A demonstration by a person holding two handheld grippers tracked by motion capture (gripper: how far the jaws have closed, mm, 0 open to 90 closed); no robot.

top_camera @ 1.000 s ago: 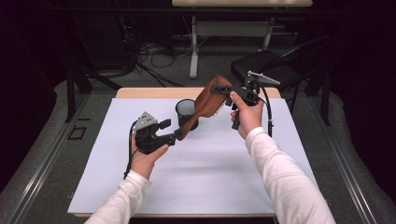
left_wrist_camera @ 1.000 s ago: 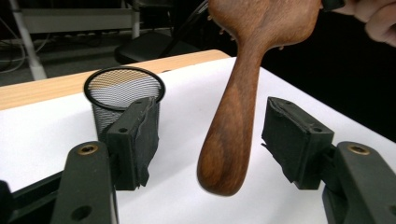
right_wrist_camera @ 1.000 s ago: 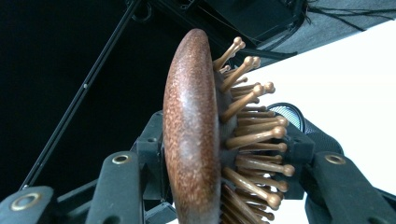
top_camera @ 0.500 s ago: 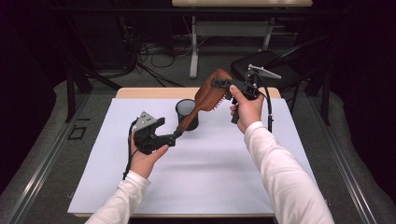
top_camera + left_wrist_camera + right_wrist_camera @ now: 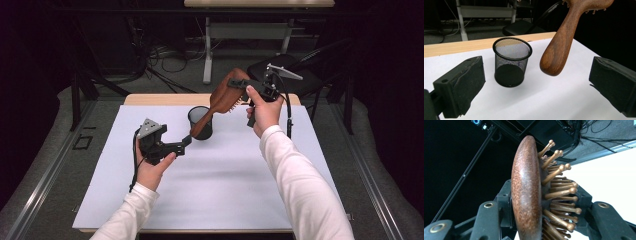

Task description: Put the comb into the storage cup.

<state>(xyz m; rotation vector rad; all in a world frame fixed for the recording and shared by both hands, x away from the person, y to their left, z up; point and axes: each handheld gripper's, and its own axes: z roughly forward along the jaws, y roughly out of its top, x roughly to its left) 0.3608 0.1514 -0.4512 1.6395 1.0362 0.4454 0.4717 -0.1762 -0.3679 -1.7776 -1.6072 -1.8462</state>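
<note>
Hairbrush [image 5: 220, 102] now hangs from the right gripper [image 5: 243, 85] alone, its jaws clamped on the bristled head; half a second ago the left gripper [image 5: 186, 141] held the handle tip, now its jaws are spread and empty just below it. Handover looks done; handle tip hovers beside the mesh cup [image 5: 200, 121], so dropping it in is probably next. Brush: dark reddish wood, smooth rounded paddle handle [image 5: 559, 47], ball-tipped wooden pins [image 5: 559, 195]. Cup: black wire mesh, cylindrical, upright on the white table [image 5: 225, 190].
</note>
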